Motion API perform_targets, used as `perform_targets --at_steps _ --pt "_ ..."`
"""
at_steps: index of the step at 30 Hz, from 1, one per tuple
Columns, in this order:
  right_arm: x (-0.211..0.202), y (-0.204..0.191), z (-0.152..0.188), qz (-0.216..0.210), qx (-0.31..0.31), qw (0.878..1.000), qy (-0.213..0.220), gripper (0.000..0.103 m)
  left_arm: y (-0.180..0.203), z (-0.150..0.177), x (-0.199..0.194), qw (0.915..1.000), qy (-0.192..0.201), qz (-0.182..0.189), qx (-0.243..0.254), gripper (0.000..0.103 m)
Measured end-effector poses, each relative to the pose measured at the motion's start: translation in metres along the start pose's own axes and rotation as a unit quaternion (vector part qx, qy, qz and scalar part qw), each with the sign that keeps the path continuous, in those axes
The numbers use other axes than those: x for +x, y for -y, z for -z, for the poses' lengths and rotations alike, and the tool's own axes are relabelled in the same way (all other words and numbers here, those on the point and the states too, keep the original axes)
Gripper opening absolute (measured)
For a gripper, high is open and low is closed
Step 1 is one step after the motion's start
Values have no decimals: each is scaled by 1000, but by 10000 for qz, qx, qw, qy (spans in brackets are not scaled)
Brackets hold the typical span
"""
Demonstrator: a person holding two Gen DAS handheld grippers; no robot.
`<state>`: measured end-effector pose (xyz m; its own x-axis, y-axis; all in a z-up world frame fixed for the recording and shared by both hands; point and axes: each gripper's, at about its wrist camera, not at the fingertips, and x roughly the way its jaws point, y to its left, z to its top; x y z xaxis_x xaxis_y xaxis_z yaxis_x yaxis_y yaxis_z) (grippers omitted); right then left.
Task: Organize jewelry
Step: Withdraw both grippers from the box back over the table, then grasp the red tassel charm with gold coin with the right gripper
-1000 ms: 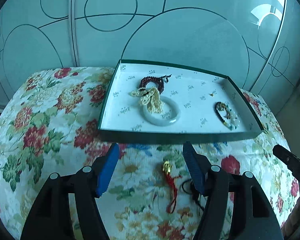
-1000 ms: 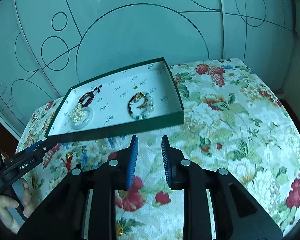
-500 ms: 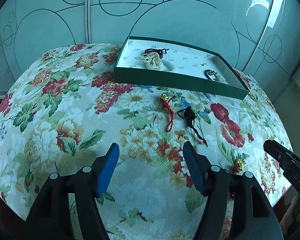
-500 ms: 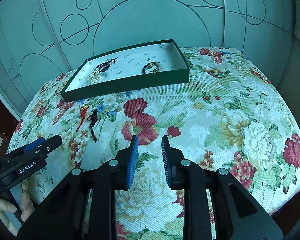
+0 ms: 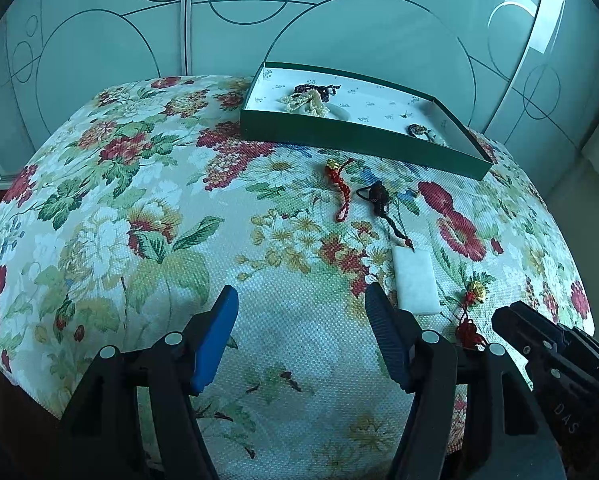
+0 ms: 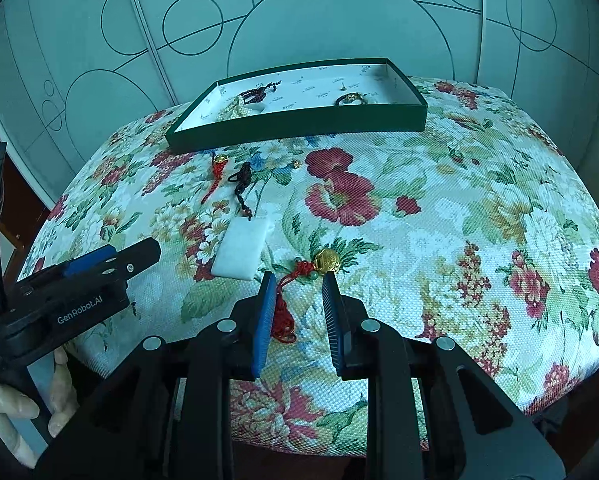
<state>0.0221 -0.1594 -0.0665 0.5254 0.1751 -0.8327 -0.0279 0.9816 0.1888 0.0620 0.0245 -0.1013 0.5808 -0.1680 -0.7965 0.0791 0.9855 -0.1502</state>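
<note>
- woven floral cloth (image 5: 147, 208) on a rounded top, frosted panels with circles behind
- green tray (image 6: 299, 126) at the back, beads inside
- gold charm (image 6: 326, 260) on red cord, flat white slab (image 6: 243, 250) beside it
- right gripper (image 6: 297, 282) tilted down, narrowly parted, empty, cord between its tips
- left gripper (image 5: 301, 300) released wide, empty

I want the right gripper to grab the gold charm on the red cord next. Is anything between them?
Nothing visible. The gold charm lies on the floral cloth just beyond the open right gripper; its red cord runs back between the jaws. The white pendant sits off to the side.
</note>
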Motion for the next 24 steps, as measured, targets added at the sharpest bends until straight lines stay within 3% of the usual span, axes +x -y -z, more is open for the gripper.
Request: perform_targets --at_steps 13,16,24 --pt "17 -15 15 -2 -254 9993 -281 24 -5 8 -2 10000 -38 -27 -56 65" --pt "18 -18 17 216 -444 9985 -227 13 -6 8 -2 10000 -48 -33 -71 65" --pt "18 -14 17 300 -431 9985 -138 9 -2 9 1 10000 -87 -8 -48 65"
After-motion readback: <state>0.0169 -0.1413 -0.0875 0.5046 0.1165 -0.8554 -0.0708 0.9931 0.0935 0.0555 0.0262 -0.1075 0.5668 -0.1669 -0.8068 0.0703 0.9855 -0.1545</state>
